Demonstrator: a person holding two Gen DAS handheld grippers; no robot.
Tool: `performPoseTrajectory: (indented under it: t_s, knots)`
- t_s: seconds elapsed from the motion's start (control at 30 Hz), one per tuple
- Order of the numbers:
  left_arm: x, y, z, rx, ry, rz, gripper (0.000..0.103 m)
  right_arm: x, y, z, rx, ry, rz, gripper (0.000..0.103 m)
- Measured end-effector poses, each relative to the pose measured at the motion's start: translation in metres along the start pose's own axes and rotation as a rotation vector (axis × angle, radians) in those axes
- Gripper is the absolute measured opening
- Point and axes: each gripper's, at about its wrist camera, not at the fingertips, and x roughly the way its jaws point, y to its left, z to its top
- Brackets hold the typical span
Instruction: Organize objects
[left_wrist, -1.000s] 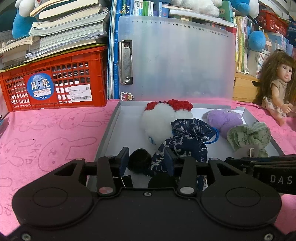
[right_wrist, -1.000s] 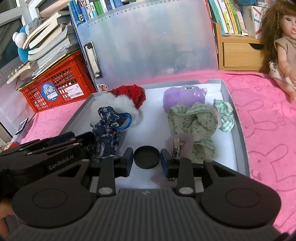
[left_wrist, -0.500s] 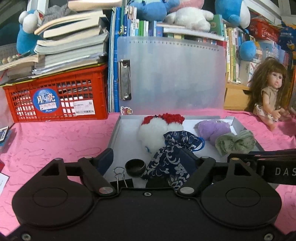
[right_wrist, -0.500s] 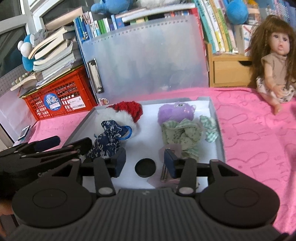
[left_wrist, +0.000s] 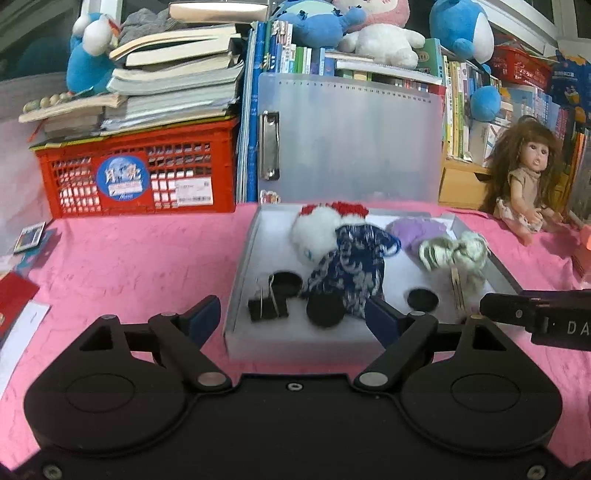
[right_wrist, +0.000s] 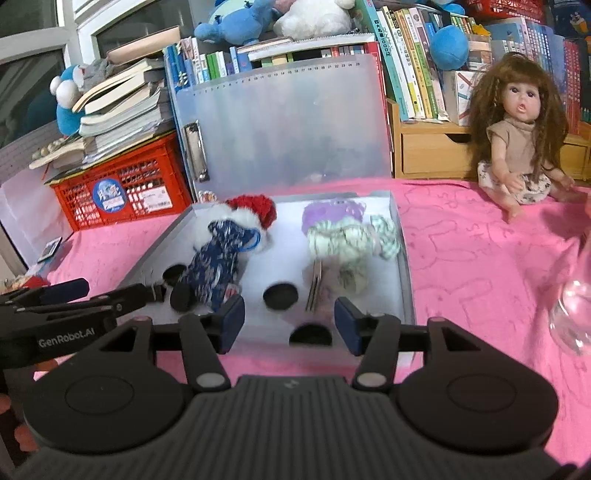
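Tray (left_wrist: 240, 273) ahead of both hand-held grippers: left (left_wrist: 291, 317), right (right_wrist: 288, 323), jaws opening, nothing between.

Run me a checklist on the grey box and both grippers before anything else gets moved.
1. Left hand-held gripper empty: ok, jaws opening, nothing pressed between them.
2. Right hand-held gripper empty: ok, jaws opening, only a black round cap lying beyond them.
3. Black metal binder clip inside the shallow grey box: ok, near its front left corner.
4. Dark blue floral fabric pouch settled: ok, leaning against the white fluffy plush.
5. Frosted plastic lid staying upright: cannot tell what props it.
6. Clear glass beside the right gripper: not ok, close to its path.
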Motion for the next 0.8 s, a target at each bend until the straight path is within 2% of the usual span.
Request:
performPoseTrajectory:
  t_s: [0.43,0.63,0.8]
  knots:
    - [-0.020,0.012,-0.056,-0.018,0.072,0.033,0.086,-0.008,0.014,-0.052,-0.063,0.039,-0.045,0.076]
    - [-0.017,0.013,-0.068,-0.019,0.092,0.048,0.087,-0.005,0.013,-0.064,-0.061,0.039,-0.078,0.082]
    - [-0.015,0.011,-0.068,-0.017,0.099,0.049,0.093,-0.004,0.021,-0.069,-0.106,0.022,-0.107,0.086]
